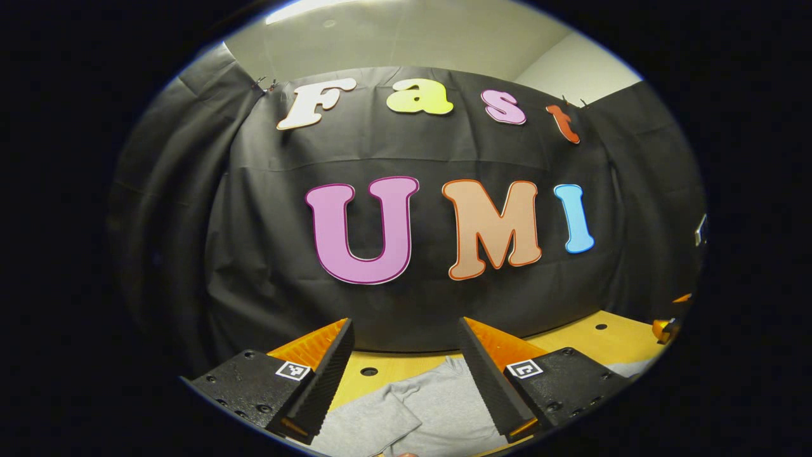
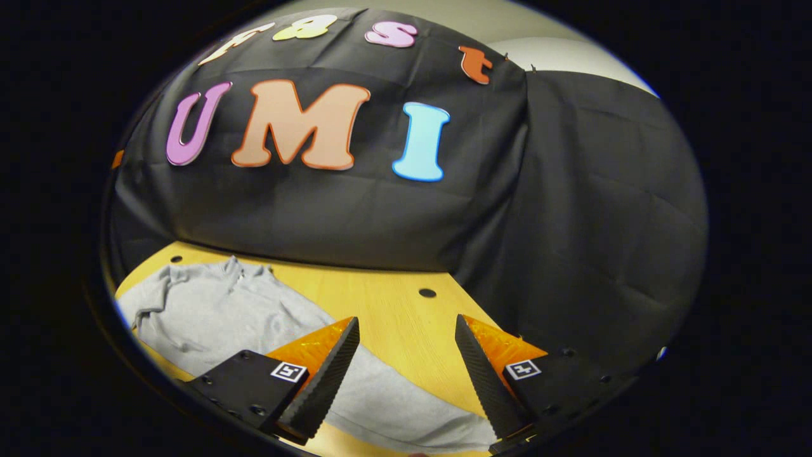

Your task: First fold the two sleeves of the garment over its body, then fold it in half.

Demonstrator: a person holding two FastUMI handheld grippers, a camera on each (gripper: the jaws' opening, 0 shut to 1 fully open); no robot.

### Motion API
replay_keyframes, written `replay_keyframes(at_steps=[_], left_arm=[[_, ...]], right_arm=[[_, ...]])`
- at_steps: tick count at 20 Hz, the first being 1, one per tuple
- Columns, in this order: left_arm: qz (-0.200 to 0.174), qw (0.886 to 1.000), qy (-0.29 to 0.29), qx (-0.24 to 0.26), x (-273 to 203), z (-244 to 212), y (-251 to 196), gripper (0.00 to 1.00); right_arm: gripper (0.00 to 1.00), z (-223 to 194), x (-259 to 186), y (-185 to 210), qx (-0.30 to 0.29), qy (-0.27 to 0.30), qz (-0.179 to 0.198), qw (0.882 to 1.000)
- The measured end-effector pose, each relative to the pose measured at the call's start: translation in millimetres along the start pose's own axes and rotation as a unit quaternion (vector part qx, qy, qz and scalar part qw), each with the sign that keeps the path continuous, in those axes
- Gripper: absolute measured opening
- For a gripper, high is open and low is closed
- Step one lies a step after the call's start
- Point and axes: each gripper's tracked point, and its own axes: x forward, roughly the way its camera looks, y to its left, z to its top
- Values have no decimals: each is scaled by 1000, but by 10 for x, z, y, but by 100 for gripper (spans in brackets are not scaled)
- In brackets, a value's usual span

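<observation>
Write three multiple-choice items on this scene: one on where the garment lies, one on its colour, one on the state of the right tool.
1. Where does the garment lie?
A. On the wooden table
B. On the floor
C. Hung on the wall

2. What colour is the garment?
A. Red
B. Grey
C. Dark blue

3. How is the right tool?
A. Shut on a sleeve
B. Shut on nothing
C. Open, holding nothing

Answers:
1. A, the cloth is spread flat on the table in the right gripper view.
2. B, it is plain light grey.
3. C, its fingers stand wide apart above a sleeve, with table showing between them.
</observation>
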Motion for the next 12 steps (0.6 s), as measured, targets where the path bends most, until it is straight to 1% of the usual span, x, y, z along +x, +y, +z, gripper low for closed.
replay_keyframes(at_steps=[1,2,3,4,6,7,10,12], left_arm=[[2,1000,1,1,-2,-11,7,99],[5,1000,2,2,-12,-18,23,96],[7,1000,4,2,-13,-24,30,99],[10,1000,7,3,-18,-33,42,96],[13,1000,10,4,-38,-46,49,96],[15,1000,11,5,-47,-48,53,99],[21,1000,12,9,-63,-30,48,99],[24,1000,14,13,-58,-21,29,99]], right_arm=[[98,-176,49,-61,6,21,-3,1000],[98,-344,78,-101,9,43,-4,999],[98,-552,100,-148,11,68,-6,998],[98,-735,135,-185,11,91,-10,996],[98,-1051,159,-283,11,130,-18,991],[98,-1194,164,-350,12,146,-22,989],[98,-1627,151,-505,28,214,-28,976],[98,-1820,148,-556,40,250,-28,967]])
